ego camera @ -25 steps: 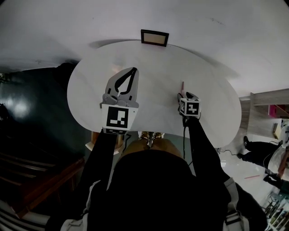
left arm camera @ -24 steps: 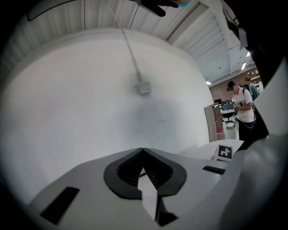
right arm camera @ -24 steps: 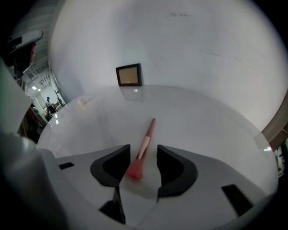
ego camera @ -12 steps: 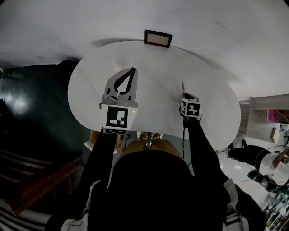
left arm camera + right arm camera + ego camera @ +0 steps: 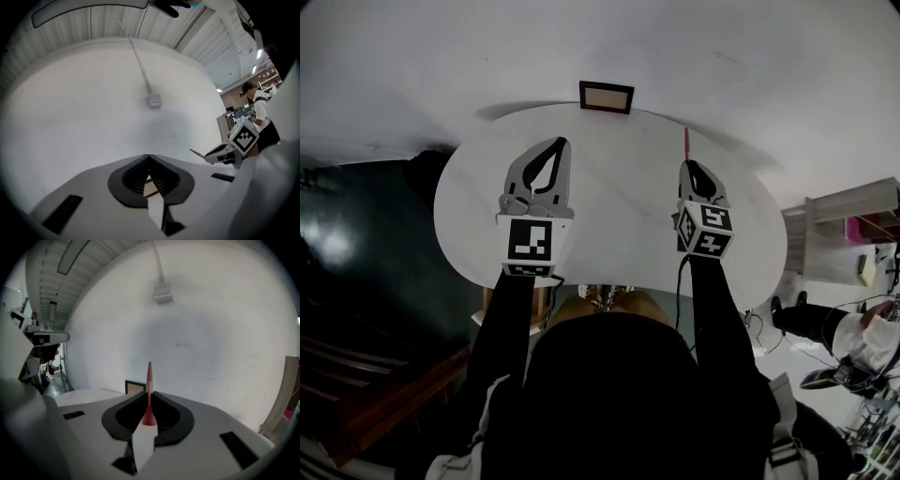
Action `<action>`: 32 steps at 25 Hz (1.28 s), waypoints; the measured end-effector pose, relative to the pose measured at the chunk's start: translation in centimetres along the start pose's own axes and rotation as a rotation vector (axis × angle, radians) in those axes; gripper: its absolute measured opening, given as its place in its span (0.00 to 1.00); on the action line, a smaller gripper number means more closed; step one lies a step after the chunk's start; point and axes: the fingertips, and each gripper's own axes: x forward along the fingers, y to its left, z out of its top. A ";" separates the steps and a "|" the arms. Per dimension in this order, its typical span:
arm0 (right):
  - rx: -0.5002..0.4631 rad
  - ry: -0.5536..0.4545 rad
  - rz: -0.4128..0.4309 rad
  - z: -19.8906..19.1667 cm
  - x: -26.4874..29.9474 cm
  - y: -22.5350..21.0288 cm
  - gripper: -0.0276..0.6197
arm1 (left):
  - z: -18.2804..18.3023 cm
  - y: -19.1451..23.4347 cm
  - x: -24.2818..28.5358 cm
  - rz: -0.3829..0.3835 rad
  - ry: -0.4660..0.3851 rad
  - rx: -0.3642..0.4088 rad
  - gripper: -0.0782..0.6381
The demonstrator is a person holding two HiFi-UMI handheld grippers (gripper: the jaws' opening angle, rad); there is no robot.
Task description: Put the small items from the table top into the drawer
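A thin red stick, pen-like (image 5: 685,141), pokes forward out of my right gripper (image 5: 689,169), which is shut on it and held above the white round table (image 5: 619,197). In the right gripper view the stick (image 5: 149,376) stands straight up between the closed pads, above my right gripper (image 5: 149,399). My left gripper (image 5: 555,142) hovers over the table's left half, shut, with nothing in it; its tips meet in the left gripper view (image 5: 149,157). From there the right gripper (image 5: 234,147) and its stick (image 5: 197,153) show at the right. No drawer is in view.
A small brown-faced frame with a dark rim (image 5: 607,96) stands at the table's far edge against the white wall; it also shows as the frame (image 5: 135,386) behind the right jaws. A wooden shelf (image 5: 848,225) stands right of the table. A person (image 5: 853,328) is on the floor at right.
The red stick lay on the table by my right gripper; now it is up off the table in that gripper. Both grippers have moved farther out toward the wall.
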 end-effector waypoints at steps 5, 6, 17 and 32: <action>-0.032 -0.220 0.029 6.6 -3.7 1.3 0.14 | 1.6 -0.4 0.4 -0.010 -0.040 -0.011 0.13; -0.032 -0.276 0.038 7.7 -4.6 1.4 0.14 | 1.9 -0.6 0.5 -0.015 -0.051 -0.017 0.13; 0.008 -0.339 0.133 8.4 -5.6 1.1 0.14 | 1.8 -2.0 -0.3 0.043 -0.017 -0.004 0.13; -0.072 -0.266 0.664 6.6 -2.4 18.0 0.14 | -3.3 5.2 -14.1 0.476 0.165 0.021 0.13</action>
